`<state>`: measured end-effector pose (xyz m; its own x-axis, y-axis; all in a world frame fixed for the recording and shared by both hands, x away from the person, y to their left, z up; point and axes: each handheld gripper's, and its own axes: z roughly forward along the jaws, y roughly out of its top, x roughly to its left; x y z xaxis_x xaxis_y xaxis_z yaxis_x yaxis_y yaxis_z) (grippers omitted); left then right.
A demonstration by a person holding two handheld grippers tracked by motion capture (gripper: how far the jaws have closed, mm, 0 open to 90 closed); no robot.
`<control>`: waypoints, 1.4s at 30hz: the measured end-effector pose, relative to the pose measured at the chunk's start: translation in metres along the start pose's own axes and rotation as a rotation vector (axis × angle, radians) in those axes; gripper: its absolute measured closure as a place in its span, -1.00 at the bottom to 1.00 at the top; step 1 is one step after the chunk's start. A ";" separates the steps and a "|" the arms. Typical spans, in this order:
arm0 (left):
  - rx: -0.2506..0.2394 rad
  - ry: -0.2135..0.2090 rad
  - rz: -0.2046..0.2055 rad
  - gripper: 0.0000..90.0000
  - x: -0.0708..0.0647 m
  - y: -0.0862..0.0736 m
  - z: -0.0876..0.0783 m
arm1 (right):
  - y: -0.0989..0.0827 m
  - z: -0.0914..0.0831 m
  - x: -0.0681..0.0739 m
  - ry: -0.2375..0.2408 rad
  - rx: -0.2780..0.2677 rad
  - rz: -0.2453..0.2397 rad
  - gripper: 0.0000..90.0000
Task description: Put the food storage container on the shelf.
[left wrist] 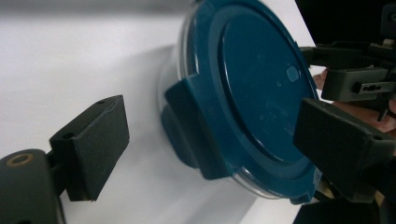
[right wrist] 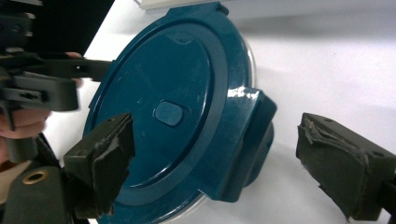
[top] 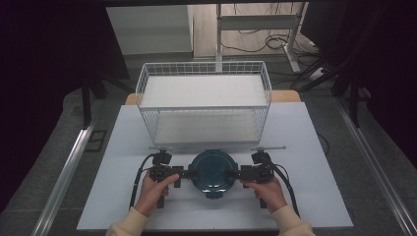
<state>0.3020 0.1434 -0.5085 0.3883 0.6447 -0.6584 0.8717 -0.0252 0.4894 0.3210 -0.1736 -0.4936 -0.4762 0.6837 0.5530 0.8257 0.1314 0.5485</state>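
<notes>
I see the round container with its blue lid [top: 213, 172] at lower centre of the high view, on the white table [top: 314, 147] in front of the wire basket [top: 204, 98]. My left gripper [top: 189, 173] and right gripper [top: 235, 173] point inward from either side; each one's jaws are spread around a side latch, not clamped. Both hands [top: 153, 189] grip the handles, palms down.

Round dark blue lid [right wrist: 177, 116] with a side clasp [right wrist: 250, 140] sits between the right gripper [right wrist: 224, 163]'s spread black jaws on a white table [right wrist: 336, 70]; the left gripper [right wrist: 42, 88] approaches opposite.
</notes>
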 end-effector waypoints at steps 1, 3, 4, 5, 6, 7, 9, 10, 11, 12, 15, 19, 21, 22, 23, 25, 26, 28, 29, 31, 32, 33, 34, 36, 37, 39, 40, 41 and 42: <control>0.008 -0.003 -0.001 -0.75 0.000 0.000 0.002 | 0.000 0.002 -0.001 0.007 0.006 0.006 -0.74; 0.009 -0.009 -0.003 -0.73 -0.001 -0.001 0.004 | -0.001 0.005 -0.001 0.016 0.013 0.015 -0.73; 0.011 -0.013 -0.005 -0.73 -0.001 -0.001 0.004 | -0.001 0.006 0.000 0.019 0.018 0.016 -0.73; 0.013 -0.019 -0.007 -0.72 -0.001 -0.001 0.004 | -0.002 0.008 0.000 0.020 0.020 0.016 -0.72; 0.014 -0.028 -0.015 -0.72 0.000 -0.002 0.005 | -0.002 0.010 0.001 0.019 0.023 0.017 -0.72; 0.008 -0.040 -0.033 -0.71 0.002 -0.003 0.005 | -0.003 0.013 0.001 0.022 0.029 0.020 -0.71; 0.013 -0.052 -0.053 -0.67 0.004 -0.004 0.007 | -0.004 0.016 0.002 0.036 0.038 0.029 -0.66; 0.027 -0.051 -0.060 -0.66 0.006 -0.006 0.008 | -0.004 0.017 0.002 0.037 0.038 0.032 -0.65; 0.032 -0.051 -0.061 -0.63 0.007 -0.006 0.008 | -0.004 0.017 0.002 0.036 0.035 0.042 -0.63; 0.038 -0.053 -0.061 -0.61 0.006 -0.007 0.009 | -0.004 0.016 0.002 0.035 0.034 0.049 -0.61; 0.044 -0.069 -0.055 -0.47 0.001 -0.008 0.011 | -0.003 0.014 -0.001 0.045 0.035 0.093 -0.50; 0.039 -0.063 -0.077 -0.43 0.000 -0.008 0.010 | -0.004 0.010 -0.009 0.093 0.027 0.156 -0.32; 0.034 -0.061 -0.078 -0.40 0.000 -0.008 0.009 | -0.004 0.007 -0.010 0.107 0.022 0.166 -0.25; 0.034 -0.058 -0.073 -0.39 -0.001 -0.009 0.008 | -0.005 0.006 -0.009 0.112 0.015 0.167 -0.22; 0.032 -0.055 -0.074 -0.37 -0.003 -0.009 0.007 | -0.006 0.004 -0.009 0.115 0.005 0.161 -0.20; 0.021 -0.049 -0.062 -0.33 -0.006 -0.012 0.003 | -0.010 0.000 -0.005 0.110 -0.016 0.136 -0.17; 0.019 -0.046 -0.055 -0.31 -0.008 -0.013 0.002 | -0.011 -0.002 -0.003 0.111 -0.025 0.127 -0.14; 0.003 -0.046 -0.052 -0.26 -0.010 -0.016 -0.002 | -0.015 -0.006 -0.001 0.117 -0.045 0.117 -0.10; -0.002 -0.051 -0.051 -0.23 -0.010 -0.017 -0.003 | -0.017 -0.007 0.000 0.120 -0.056 0.113 -0.06; -0.009 -0.054 -0.046 -0.19 -0.011 -0.020 -0.006 | -0.020 -0.010 0.002 0.123 -0.068 0.100 -0.05; -0.013 -0.050 -0.045 -0.18 -0.012 -0.021 -0.007 | -0.021 -0.011 0.004 0.122 -0.072 0.081 -0.05; -0.014 -0.047 -0.040 -0.18 -0.013 -0.022 -0.007 | -0.022 -0.011 0.005 0.119 -0.078 0.066 -0.05; -0.018 -0.042 -0.036 -0.18 -0.015 -0.023 -0.008 | -0.023 -0.012 0.006 0.116 -0.080 0.051 -0.05; -0.023 -0.031 -0.022 -0.18 -0.017 -0.024 -0.010 | -0.024 -0.013 0.008 0.117 -0.081 0.034 -0.04; -0.027 -0.027 -0.018 -0.17 -0.018 -0.024 -0.010 | -0.024 -0.013 0.009 0.118 -0.083 0.030 -0.04; -0.035 -0.022 -0.006 -0.18 -0.019 -0.024 -0.011 | -0.024 -0.013 0.011 0.117 -0.089 0.012 -0.04; -0.036 -0.027 -0.005 -0.18 -0.020 -0.024 -0.012 | -0.024 -0.014 0.012 0.116 -0.092 0.005 -0.04; -0.039 -0.027 -0.002 -0.18 -0.020 -0.024 -0.013 | -0.023 -0.015 0.012 0.116 -0.096 -0.004 -0.04; -0.047 -0.030 0.004 -0.17 -0.021 -0.024 -0.014 | -0.023 -0.016 0.013 0.115 -0.101 -0.006 -0.04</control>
<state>0.2686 0.1407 -0.4983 0.4009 0.6212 -0.6733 0.8554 0.0093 0.5179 0.2909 -0.1788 -0.4891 -0.5174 0.5953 0.6148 0.7908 0.0581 0.6093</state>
